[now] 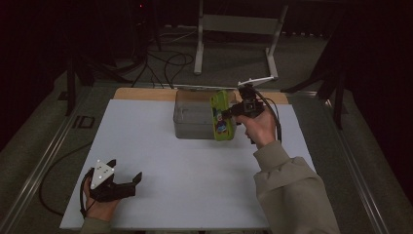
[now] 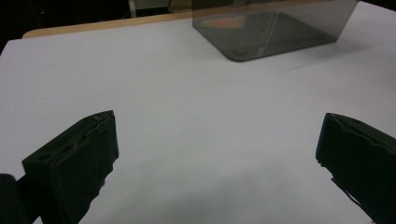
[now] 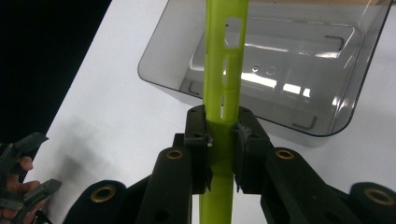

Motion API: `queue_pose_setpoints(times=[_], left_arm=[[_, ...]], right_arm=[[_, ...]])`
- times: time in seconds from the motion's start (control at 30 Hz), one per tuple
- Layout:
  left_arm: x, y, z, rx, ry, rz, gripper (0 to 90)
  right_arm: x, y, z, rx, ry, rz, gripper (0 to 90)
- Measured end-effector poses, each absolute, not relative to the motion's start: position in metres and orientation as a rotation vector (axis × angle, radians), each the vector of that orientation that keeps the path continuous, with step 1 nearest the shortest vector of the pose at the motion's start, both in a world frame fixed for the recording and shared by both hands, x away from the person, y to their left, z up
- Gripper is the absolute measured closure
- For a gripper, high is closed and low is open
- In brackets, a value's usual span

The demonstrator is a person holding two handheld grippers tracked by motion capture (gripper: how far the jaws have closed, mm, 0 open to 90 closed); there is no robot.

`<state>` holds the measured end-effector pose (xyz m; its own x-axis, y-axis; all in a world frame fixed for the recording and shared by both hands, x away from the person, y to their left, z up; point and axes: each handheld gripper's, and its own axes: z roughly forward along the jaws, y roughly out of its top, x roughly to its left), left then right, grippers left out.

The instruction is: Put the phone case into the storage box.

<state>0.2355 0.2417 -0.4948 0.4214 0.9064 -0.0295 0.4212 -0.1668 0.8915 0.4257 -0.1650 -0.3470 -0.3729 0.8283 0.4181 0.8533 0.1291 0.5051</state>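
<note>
A flat lime-green plastic piece (image 1: 221, 116) with slots is held upright, edge on, at the right rim of a clear grey plastic bin (image 1: 192, 119). My right gripper (image 1: 233, 113) is shut on it; in the right gripper view the green piece (image 3: 224, 70) rises between the pads, clamped at my right gripper (image 3: 222, 130), above the open bin (image 3: 327, 126). The bin looks empty. My left gripper (image 1: 127, 171) rests near the table's front left corner, held by a hand, jaws wide apart. In the left gripper view my left gripper (image 2: 217, 140) frames bare white table, the bin (image 2: 271, 32) beyond.
The white table top (image 1: 160, 161) has a wooden strip (image 1: 141, 93) along its far edge. Behind it stand a metal stand's legs (image 1: 234, 29) and cables on the floor. A beige sleeve (image 1: 292, 190) enters from the bottom right.
</note>
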Motion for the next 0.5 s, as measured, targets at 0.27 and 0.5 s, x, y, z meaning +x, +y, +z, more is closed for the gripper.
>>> queue_pose_setpoints(times=[0.27, 0.5], left_arm=[[0.236, 0.242, -0.495, 1.769, 1.148, 0.67, 0.2], [0.235, 0.242, -0.495, 1.77, 1.148, 0.67, 0.2]], right_arm=[[0.435, -0.166, -0.345, -1.753, -2.312, -1.065, 78.2], [0.442, -0.17, -0.347, -1.781, -2.276, -1.04, 78.2]])
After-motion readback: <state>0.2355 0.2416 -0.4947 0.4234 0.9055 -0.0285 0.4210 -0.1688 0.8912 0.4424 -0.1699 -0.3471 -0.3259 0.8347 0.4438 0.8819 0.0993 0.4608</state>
